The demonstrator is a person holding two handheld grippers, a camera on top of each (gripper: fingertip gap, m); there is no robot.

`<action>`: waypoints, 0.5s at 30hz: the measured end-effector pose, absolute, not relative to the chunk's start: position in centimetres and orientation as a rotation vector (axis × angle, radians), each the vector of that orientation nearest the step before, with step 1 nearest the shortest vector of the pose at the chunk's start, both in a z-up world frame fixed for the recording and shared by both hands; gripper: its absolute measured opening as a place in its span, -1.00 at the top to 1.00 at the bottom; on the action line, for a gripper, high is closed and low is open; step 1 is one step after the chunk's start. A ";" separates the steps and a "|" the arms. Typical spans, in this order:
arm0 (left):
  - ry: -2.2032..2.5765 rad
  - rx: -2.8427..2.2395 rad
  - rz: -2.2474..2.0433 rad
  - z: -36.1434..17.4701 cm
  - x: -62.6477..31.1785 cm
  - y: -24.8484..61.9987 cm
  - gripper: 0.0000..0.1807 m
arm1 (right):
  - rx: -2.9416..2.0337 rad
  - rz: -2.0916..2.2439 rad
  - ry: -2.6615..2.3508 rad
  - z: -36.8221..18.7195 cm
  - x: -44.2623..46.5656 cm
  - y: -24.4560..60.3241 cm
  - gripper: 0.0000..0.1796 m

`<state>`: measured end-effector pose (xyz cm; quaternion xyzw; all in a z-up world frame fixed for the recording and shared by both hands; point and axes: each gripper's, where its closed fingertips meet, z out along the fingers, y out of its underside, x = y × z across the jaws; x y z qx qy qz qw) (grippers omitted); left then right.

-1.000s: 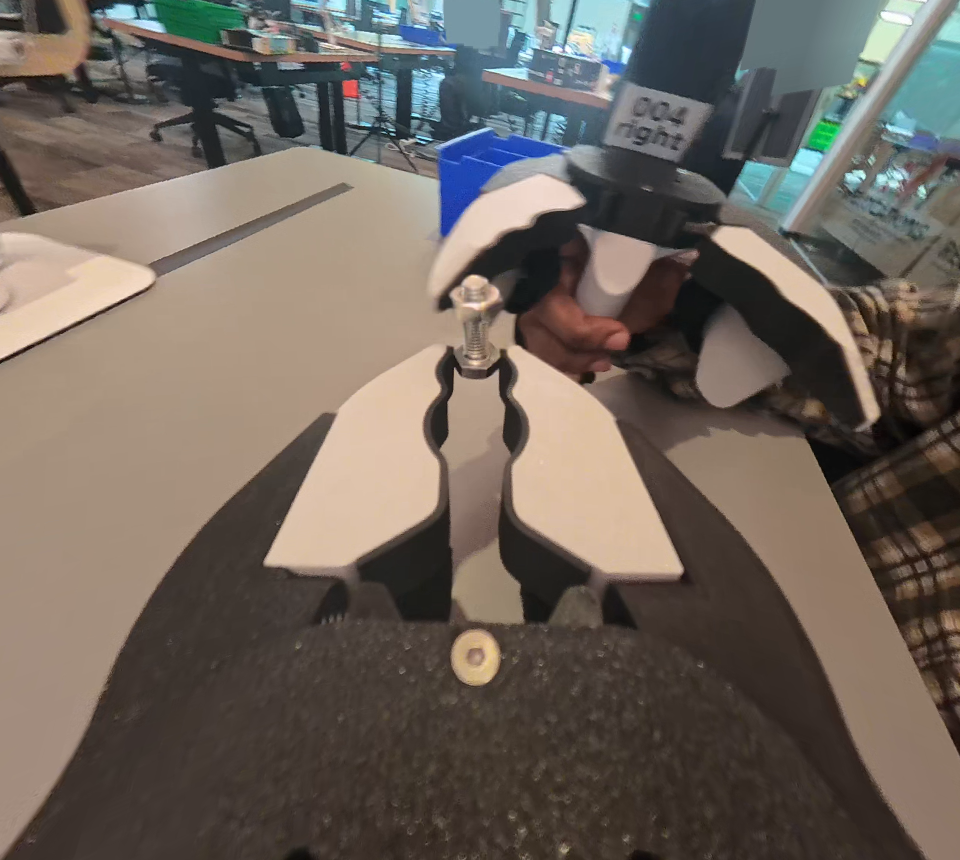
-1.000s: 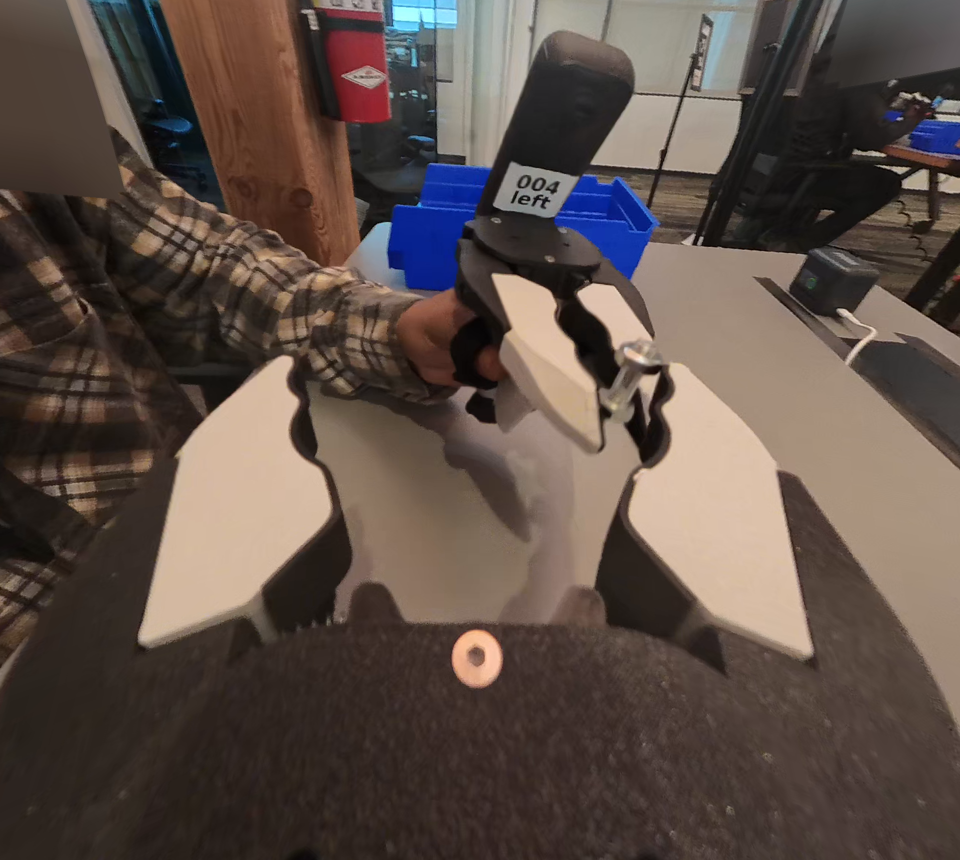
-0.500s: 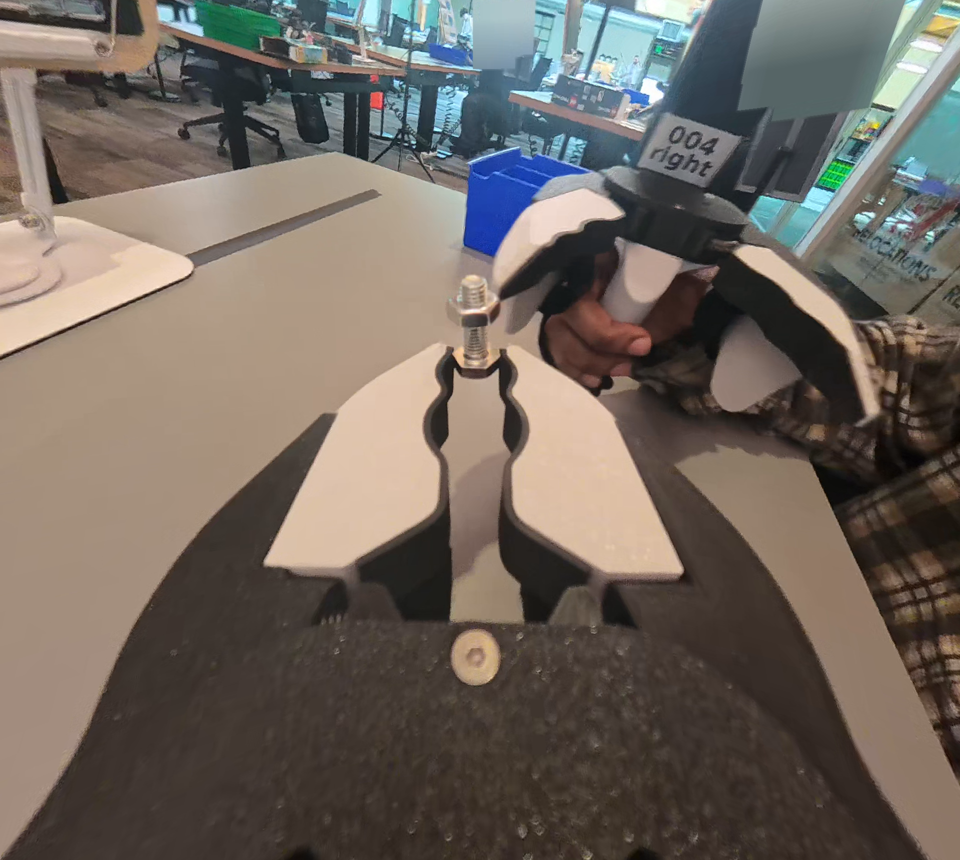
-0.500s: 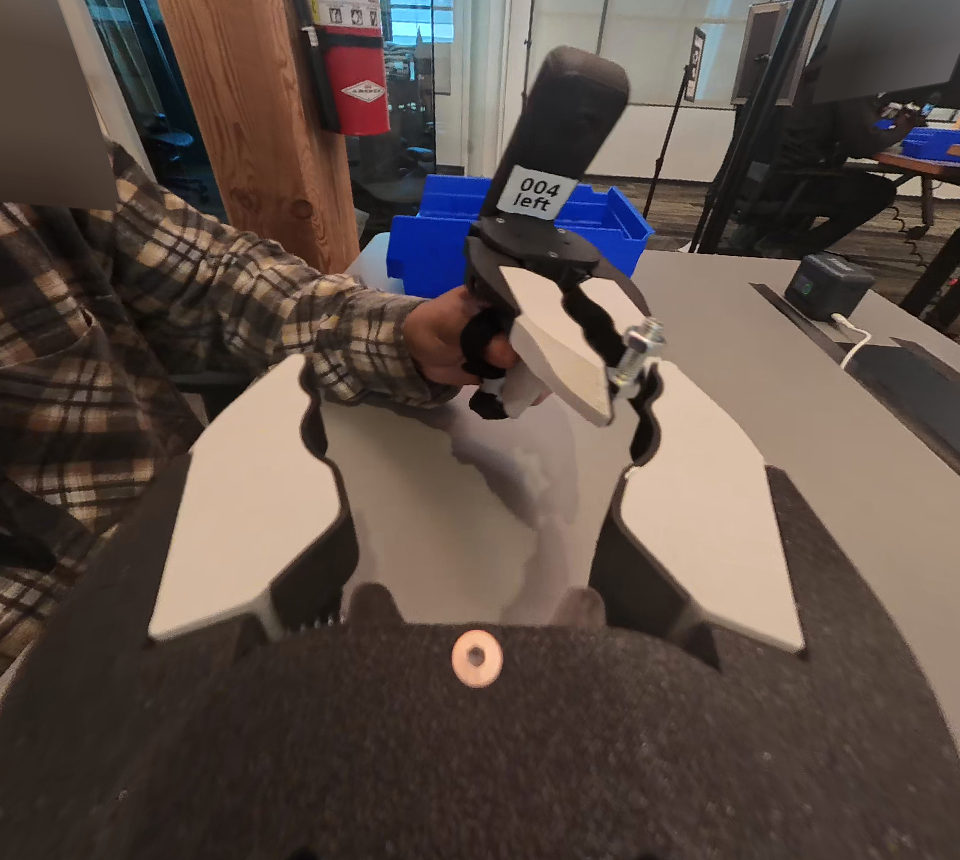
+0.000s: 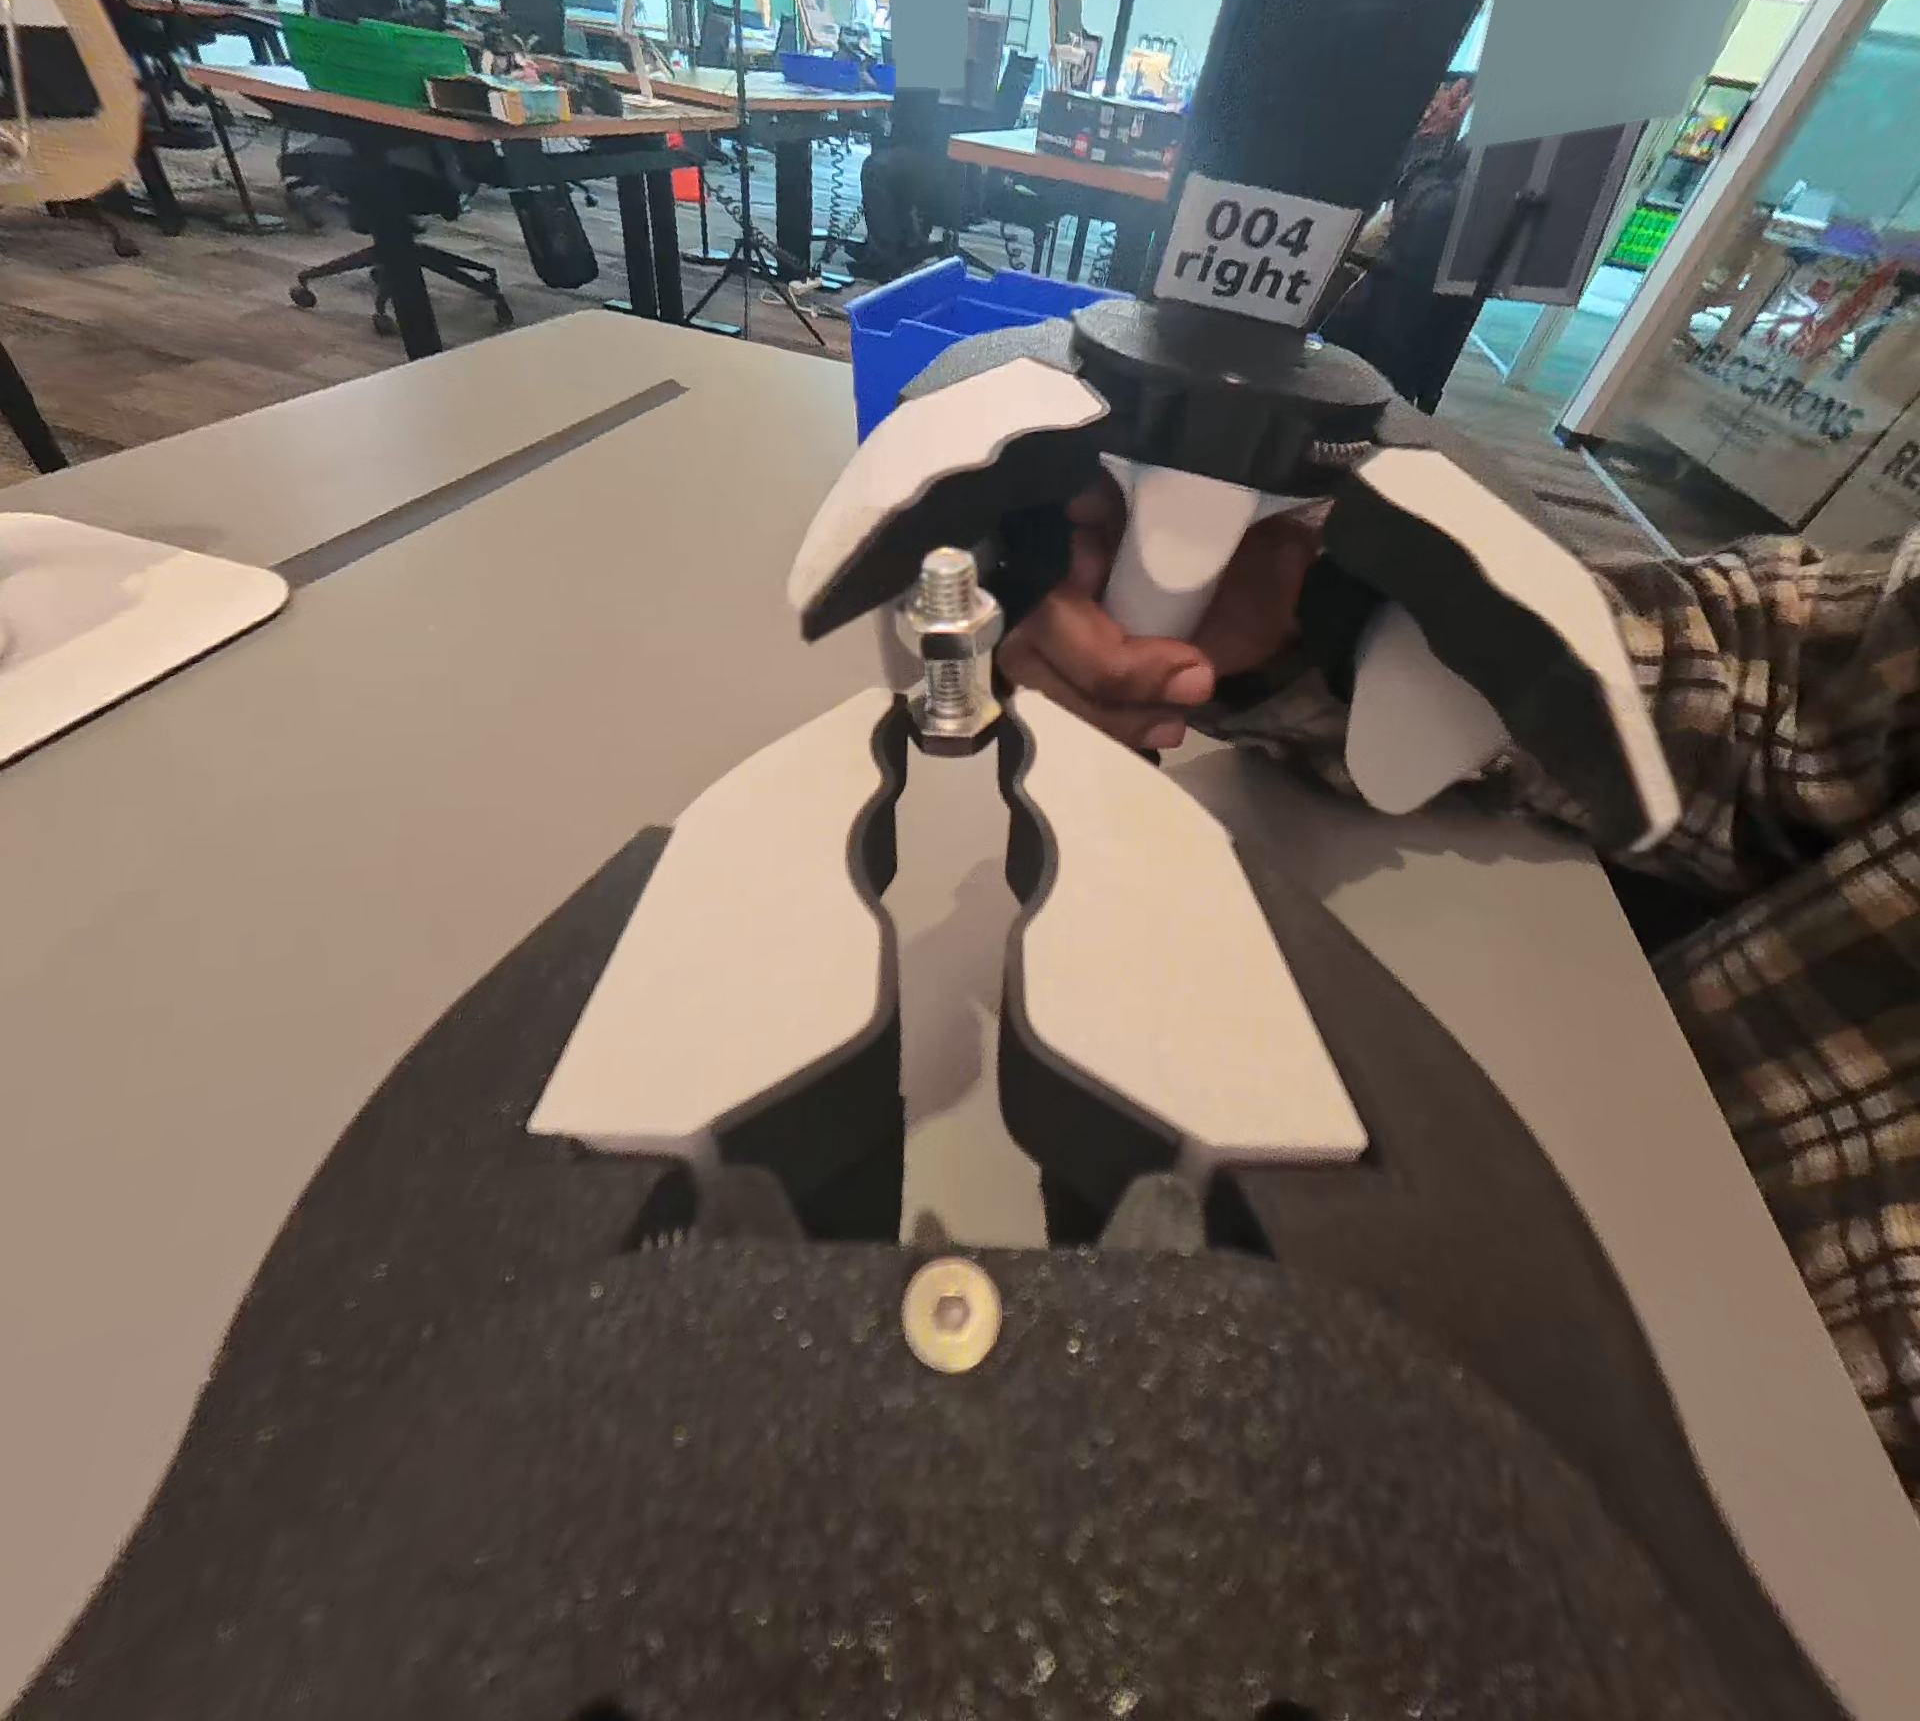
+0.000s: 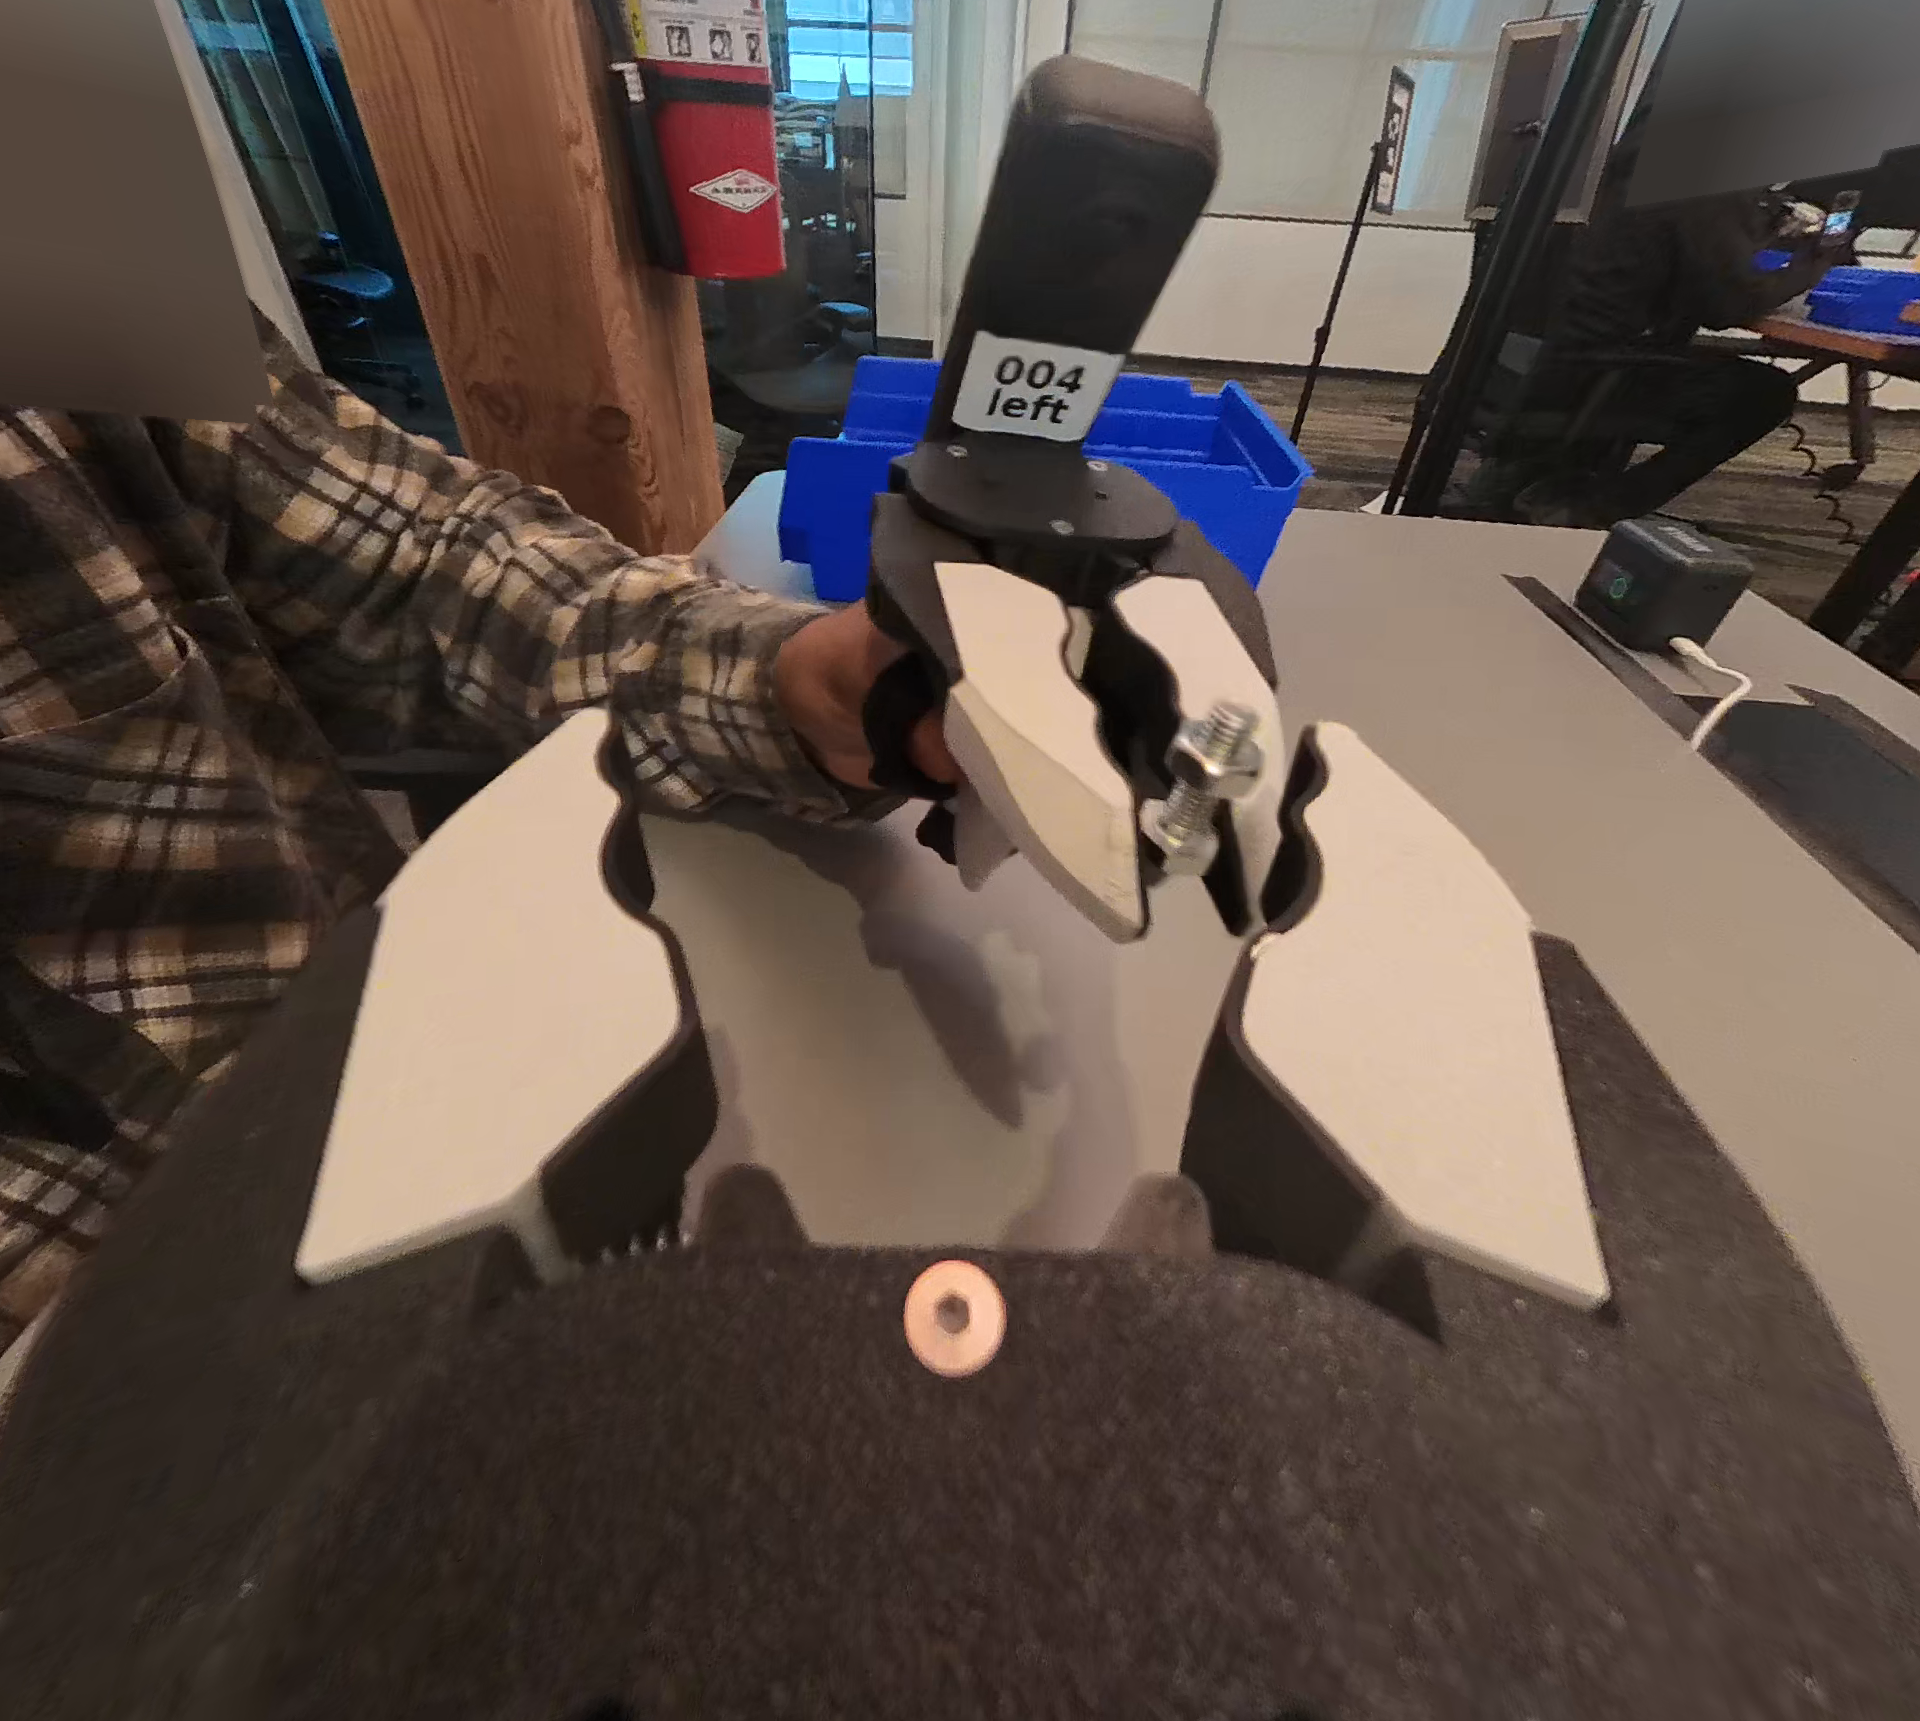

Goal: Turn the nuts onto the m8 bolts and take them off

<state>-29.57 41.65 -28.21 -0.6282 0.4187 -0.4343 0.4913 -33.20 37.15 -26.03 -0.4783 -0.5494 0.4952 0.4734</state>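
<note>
My left gripper (image 5: 948, 721) is shut on the head of a silver bolt (image 5: 943, 684) and holds it upright above the grey table (image 5: 416, 736). A silver nut (image 5: 948, 627) sits on the thread, with a short piece of thread showing above it. My right gripper (image 6: 966, 736) is open. Its right finger (image 6: 1392, 996) stands right beside the nut (image 6: 1216, 752), and its left finger (image 6: 499, 996) is far off. In the left wrist view one right-gripper finger (image 5: 935, 476) hangs just over and behind the nut. Contact cannot be told.
A blue bin (image 6: 1195, 445) stands at the table's far edge. A white pad (image 5: 104, 611) lies at the left. A small black box (image 6: 1662, 580) with a white cable sits at the right. A dark slot (image 5: 468, 487) runs across the table. A plaid sleeve (image 6: 416, 580) reaches in.
The right gripper's finger drew a little away from the nut, then came back close over it. The left gripper kept hold of the bolt and shifted slightly. The right gripper stayed open.
</note>
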 end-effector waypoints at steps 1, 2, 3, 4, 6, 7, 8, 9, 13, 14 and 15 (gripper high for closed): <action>1.005 -1.541 -1.055 -28.5 -29.7 41.9 0.83 | -1.171 1.210 -1.359 -26.2 -33.3 37.0 -0.29; 0.978 -1.558 -1.068 -28.6 -30.1 42.4 0.83 | -1.187 1.189 -1.362 -26.4 -33.4 37.1 -0.34; 0.940 -1.576 -1.088 -28.7 -30.6 42.9 0.82 | -1.191 1.171 -1.364 -26.5 -33.3 37.3 -0.36; 0.908 -1.586 -1.102 -28.7 -31.1 43.4 0.83 | -1.177 1.182 -1.370 -26.4 -33.2 37.1 -0.28; 0.907 -1.568 -1.100 -28.2 -31.3 43.3 0.83 | -1.175 1.207 -1.341 -25.9 -33.1 37.3 -0.26; 0.936 -1.550 -1.090 -28.0 -30.9 42.9 0.83 | -1.174 1.197 -1.329 -25.8 -33.0 37.5 -0.27; 0.970 -1.534 -1.078 -27.9 -30.4 42.3 0.83 | -1.173 1.190 -1.322 -25.8 -33.0 37.7 -0.28; 0.997 -1.523 -1.070 -27.9 -29.9 41.8 0.83 | -1.173 1.192 -1.319 -25.8 -33.0 37.7 -0.29; 0.947 -1.559 -1.081 -28.4 -30.5 42.7 0.82 | -1.183 1.187 -1.353 -26.3 -33.3 37.3 -0.32; 0.909 -1.571 -1.098 -28.3 -31.1 43.2 0.82 | -1.177 1.183 -1.362 -26.3 -33.2 37.2 -0.29; 0.885 -1.574 -1.112 -28.2 -31.4 43.5 0.82 | -1.173 1.193 -1.361 -26.2 -33.1 37.2 -0.27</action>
